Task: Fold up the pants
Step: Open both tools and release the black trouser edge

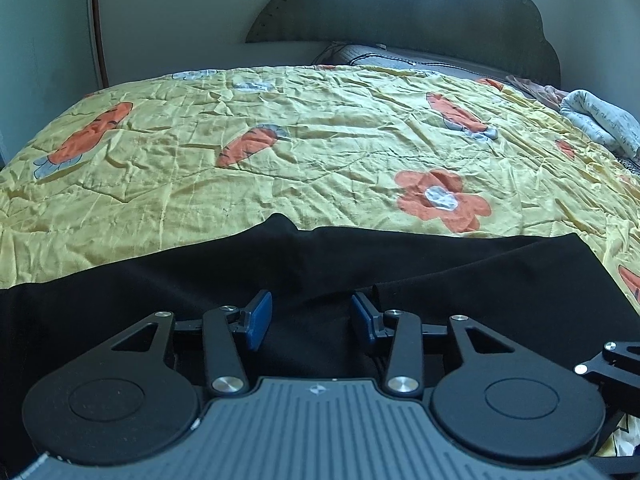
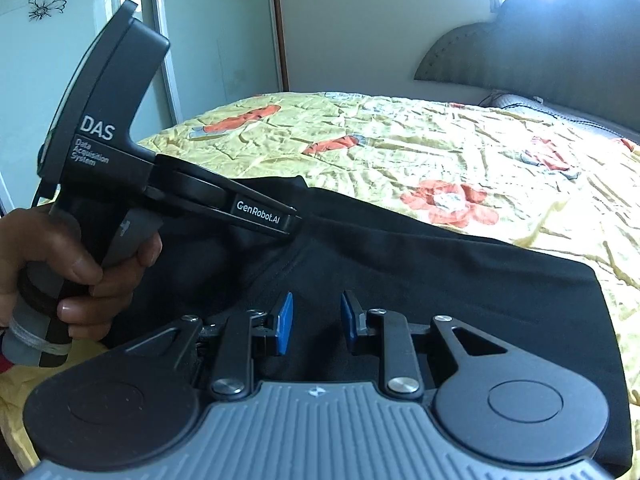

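Across the bed (image 1: 320,140), both grippers, left (image 1: 311,318) and right (image 2: 316,322), hover level, seemingly released, over black pants (image 1: 440,272).

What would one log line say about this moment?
task: fold pants | left gripper: open, over black pants | right gripper: open, over pants | pants: lying on yellow bedspread | fold: not begun

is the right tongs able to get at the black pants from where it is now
Probably yes: the right tongs hang open just over the black pants, nothing between them. The left tongs are off to one side.
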The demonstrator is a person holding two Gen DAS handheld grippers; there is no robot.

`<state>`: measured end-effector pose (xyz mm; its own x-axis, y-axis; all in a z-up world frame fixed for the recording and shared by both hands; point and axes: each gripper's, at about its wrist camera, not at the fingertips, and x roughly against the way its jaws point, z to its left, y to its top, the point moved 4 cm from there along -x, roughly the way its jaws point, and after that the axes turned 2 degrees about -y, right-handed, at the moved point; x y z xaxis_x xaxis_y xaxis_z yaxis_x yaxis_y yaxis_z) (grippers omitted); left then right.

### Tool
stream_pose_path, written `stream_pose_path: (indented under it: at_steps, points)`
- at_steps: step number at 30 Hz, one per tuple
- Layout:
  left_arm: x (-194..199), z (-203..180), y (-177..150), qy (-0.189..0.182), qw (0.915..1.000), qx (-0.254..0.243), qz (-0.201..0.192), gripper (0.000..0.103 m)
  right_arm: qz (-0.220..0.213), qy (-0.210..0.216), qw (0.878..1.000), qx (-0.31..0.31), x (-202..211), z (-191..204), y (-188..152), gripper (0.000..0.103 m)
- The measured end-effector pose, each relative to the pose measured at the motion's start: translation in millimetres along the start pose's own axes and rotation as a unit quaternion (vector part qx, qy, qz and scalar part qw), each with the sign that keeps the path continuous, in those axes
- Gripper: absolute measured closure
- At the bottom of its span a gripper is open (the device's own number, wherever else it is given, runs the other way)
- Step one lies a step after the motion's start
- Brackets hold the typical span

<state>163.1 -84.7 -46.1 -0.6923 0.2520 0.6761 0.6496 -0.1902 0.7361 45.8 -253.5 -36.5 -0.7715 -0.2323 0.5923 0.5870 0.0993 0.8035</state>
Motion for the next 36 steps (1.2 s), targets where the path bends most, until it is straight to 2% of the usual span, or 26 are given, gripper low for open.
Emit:
stream_pose_path:
  at_steps: [23,27,31,33,36]
  points:
    - [1,1,-12,0.035,0.9991,-0.010,-0.021,0.033,-0.015,-0.005,1.000,0.002,0,3,-10,0.074]
    - [1,4,-14,0.039,0.9989,-0.001,-0.026,0.027,-0.015,-0.004,1.000,0.000,1,3,-11,0.072]
    - [1,9,-16,0.035,0.9988,0.013,-0.032,0.024,-0.015,-0.008,1.000,0.003,3,5,-11,0.071]
    - [1,8,-17,0.037,0.9986,0.013,-0.035,0.024,-0.015,-0.010,1.000,0.004,3,5,-11,0.070]
    - [2,7,-18,0.041,0.9984,0.011,-0.038,0.023,-0.014,-0.013,1.000,0.004,3,6,-11,0.063]
